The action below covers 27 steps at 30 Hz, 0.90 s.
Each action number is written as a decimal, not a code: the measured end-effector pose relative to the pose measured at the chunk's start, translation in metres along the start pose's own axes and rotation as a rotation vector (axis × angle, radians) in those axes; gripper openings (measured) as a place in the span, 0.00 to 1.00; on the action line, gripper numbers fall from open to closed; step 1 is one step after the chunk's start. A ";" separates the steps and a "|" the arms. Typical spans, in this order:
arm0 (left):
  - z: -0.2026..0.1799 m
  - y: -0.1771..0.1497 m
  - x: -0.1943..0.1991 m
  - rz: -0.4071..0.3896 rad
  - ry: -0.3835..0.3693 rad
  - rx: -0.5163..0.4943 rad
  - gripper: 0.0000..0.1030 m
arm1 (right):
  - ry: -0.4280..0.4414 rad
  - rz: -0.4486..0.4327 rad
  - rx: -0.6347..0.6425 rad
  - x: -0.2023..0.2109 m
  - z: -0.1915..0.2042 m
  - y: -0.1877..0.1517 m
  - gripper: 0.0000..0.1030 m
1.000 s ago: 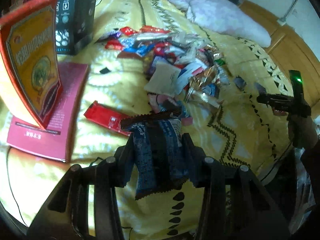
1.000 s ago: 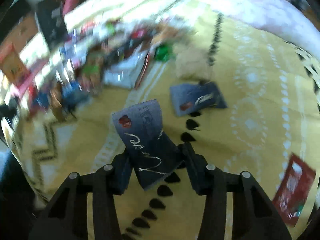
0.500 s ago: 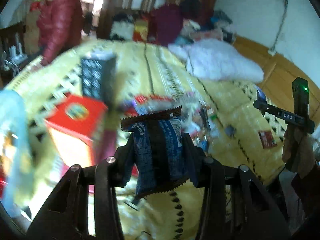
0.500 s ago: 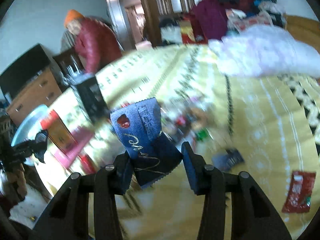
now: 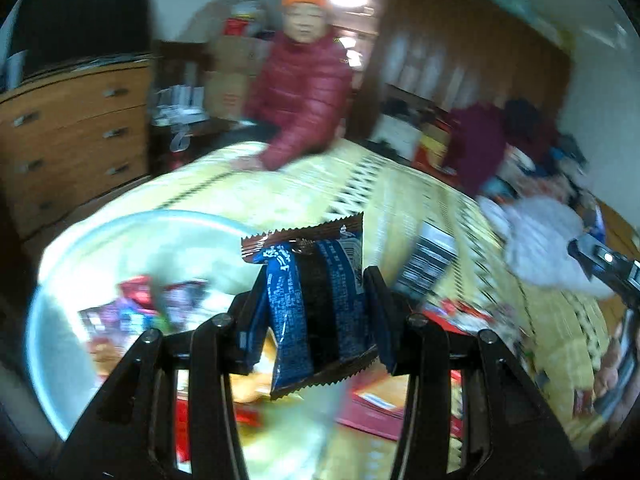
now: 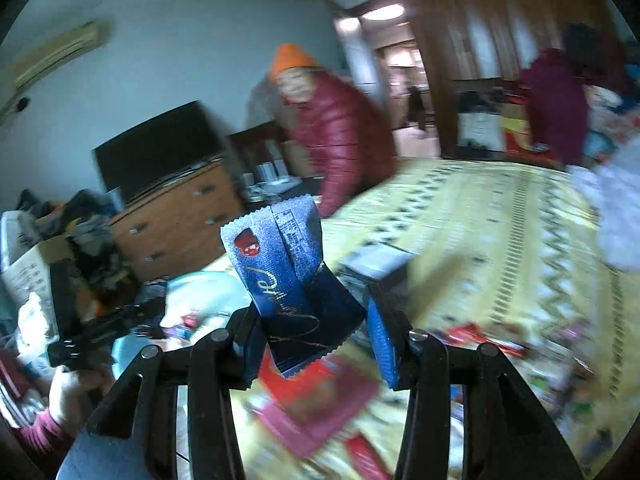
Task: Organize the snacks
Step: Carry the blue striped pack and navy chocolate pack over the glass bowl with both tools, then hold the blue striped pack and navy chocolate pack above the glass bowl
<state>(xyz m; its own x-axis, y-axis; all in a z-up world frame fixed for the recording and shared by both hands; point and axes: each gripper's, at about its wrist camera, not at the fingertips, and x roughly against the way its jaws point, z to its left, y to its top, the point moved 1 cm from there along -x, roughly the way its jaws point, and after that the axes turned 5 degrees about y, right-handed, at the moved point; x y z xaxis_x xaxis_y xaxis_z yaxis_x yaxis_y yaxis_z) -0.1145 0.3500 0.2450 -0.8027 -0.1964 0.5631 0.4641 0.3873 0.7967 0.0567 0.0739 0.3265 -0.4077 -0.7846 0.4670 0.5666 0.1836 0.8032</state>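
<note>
My left gripper is shut on a blue and brown snack packet, which stands upright between the pads. Just beyond it and to the left lies a pale blue basin with several wrapped snacks inside. My right gripper is shut on a dark blue packet with a red emblem, tilted slightly left. The same basin shows blurred to its left. Each gripper also shows at the edge of the other's view, held in a hand.
A yellow patterned bedspread covers the bed. On it lie a red box, a black box and scattered wrappers. A person in a red jacket leans on the far side. A wooden dresser stands at the left.
Both grippers have risen and swung left, away from the snack pile and towards the basin. Each still holds its packet. The room and the person have come into view.
</note>
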 end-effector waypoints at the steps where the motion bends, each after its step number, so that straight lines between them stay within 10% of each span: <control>1: 0.011 0.001 -0.002 -0.002 0.025 0.017 0.44 | 0.031 0.012 0.006 -0.017 0.014 0.006 0.47; 16: 0.087 -0.006 -0.033 0.076 0.136 0.147 0.44 | 0.240 0.238 0.042 -0.195 0.137 -0.007 0.47; 27: 0.100 -0.008 -0.039 0.109 0.138 0.149 0.44 | 0.243 0.297 0.067 -0.218 0.148 -0.022 0.47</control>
<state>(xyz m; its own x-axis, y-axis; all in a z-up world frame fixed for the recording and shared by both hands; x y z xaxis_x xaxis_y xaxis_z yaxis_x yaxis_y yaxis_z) -0.1236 0.4447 0.1948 -0.6870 -0.2636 0.6771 0.4768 0.5396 0.6939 0.0273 0.3293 0.2621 -0.0468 -0.8075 0.5880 0.5833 0.4557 0.6723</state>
